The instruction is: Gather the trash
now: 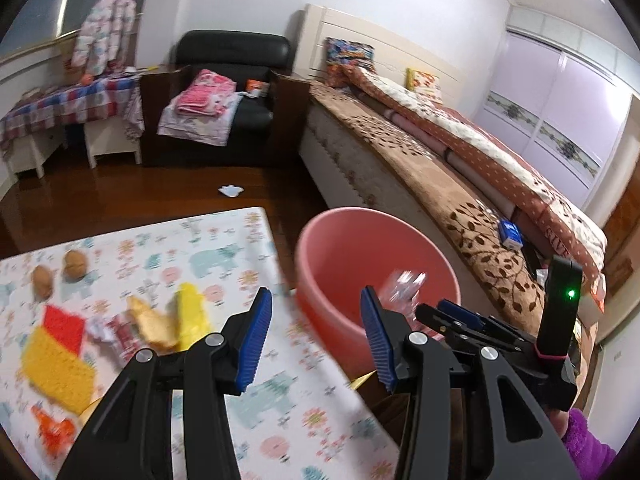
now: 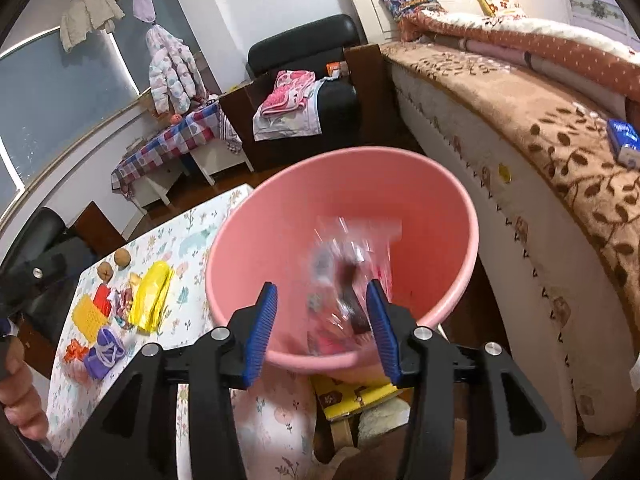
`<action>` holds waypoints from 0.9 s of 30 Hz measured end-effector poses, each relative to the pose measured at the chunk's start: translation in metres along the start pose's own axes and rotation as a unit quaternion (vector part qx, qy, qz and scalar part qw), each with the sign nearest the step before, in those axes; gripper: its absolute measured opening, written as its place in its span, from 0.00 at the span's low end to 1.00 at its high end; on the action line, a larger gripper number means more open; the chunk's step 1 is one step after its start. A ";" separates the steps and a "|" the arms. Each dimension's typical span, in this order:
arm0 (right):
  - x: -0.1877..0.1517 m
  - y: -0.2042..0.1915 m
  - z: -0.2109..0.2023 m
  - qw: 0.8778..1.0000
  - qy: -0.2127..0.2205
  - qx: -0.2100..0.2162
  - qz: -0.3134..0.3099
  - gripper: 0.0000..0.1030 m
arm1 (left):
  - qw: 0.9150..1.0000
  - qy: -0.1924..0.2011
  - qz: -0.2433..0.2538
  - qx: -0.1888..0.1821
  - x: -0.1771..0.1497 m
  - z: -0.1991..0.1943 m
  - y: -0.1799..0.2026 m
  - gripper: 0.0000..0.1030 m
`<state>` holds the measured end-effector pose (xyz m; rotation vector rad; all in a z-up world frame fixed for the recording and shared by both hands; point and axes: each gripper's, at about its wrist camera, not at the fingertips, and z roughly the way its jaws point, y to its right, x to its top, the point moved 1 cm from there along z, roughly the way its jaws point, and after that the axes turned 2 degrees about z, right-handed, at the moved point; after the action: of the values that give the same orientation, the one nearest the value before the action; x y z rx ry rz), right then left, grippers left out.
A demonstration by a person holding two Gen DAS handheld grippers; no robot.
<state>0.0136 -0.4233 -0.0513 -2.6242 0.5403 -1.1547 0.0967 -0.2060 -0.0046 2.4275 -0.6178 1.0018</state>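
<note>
Right gripper [image 2: 322,326] is sitting over the pink bin [image 2: 460,204], pointing down into it, jaws standing apart. A clear crinkly wrapper [image 2: 344,276] is showing between the blue pads, motion-blurred; can't tell if it is touching the right pad. It is reading as inside the bin's mouth, not clamped.

Left gripper [image 1: 316,340] is hanging over the near edge of the patterned table [image 1: 224,256], jaws apart, nothing between them. In its view the right gripper [image 1: 460,316] is showing at the bin's right rim, with the same blurred wrapper [image 1: 402,286] just beside its tips.

Trash lying on the table, left of the bin: a yellow foil bag [image 2: 152,300], two walnuts [image 2: 114,264], a yellow sponge [image 2: 90,316] with a red piece [image 2: 103,298] touching it, a purple item [image 2: 105,352], an orange wrapper [image 2: 76,350], and small crumpled wrappers [image 2: 124,300] between the sponge and the foil bag.

The bin is standing between the table and the bed [image 2: 540,152]. A blue box [image 2: 624,140] is lying on the bed's brown blanket. A white scrap [image 1: 231,191] is lying on the wood floor beyond the table.
</note>
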 end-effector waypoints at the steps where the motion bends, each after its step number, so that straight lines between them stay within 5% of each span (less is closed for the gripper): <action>1: -0.001 0.000 0.000 1.000 0.001 0.001 -0.001 0.46 | 1.000 0.001 -0.006 0.006 -0.002 -0.006 -0.006 0.44; 11: 0.000 -0.023 -0.024 0.999 0.032 0.014 -0.024 0.46 | 0.995 0.034 -0.040 0.079 -0.026 -0.081 -0.051 0.44; 27: -0.038 -0.109 -0.049 0.993 0.020 0.074 -0.086 0.46 | 0.967 0.053 -0.111 0.221 -0.095 -0.186 -0.120 0.46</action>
<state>-0.0210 -0.3115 -0.0065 -2.5644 0.2286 -1.2490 0.0018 0.0144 0.0178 2.7182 -0.0811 1.2682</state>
